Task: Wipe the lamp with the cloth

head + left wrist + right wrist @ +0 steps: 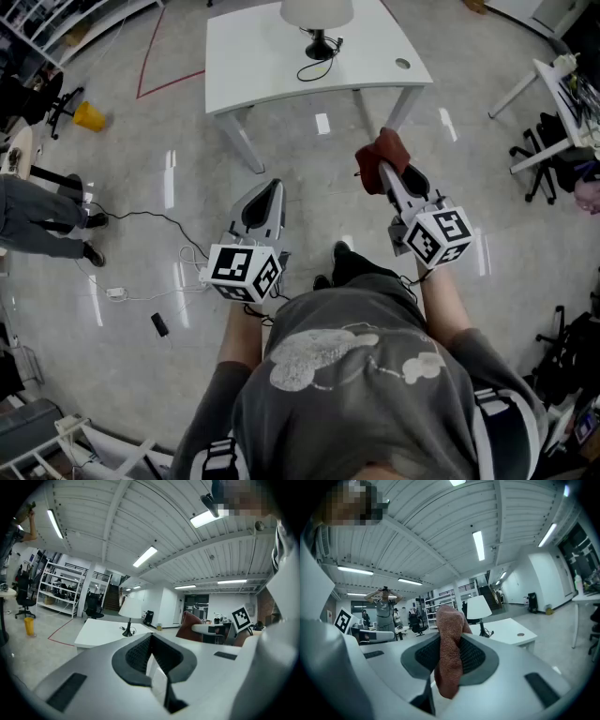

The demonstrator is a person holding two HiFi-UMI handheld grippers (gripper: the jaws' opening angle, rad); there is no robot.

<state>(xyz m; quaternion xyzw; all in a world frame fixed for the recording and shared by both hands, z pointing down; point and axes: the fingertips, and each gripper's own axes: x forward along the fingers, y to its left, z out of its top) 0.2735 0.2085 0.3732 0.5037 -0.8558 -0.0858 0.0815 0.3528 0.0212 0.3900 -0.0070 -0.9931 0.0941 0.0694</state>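
Right gripper (450,654): fingers clamped on the red cloth (449,634), which rises between them and droops below; left gripper (151,660): fingers together, empty; cloth held well short of the lamp (317,17); lamp upright on white tabletop (262,66).

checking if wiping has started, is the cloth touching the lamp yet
Apart. The head view shows the cloth, clamped in the right gripper, over the floor, short of the table where the lamp stands.
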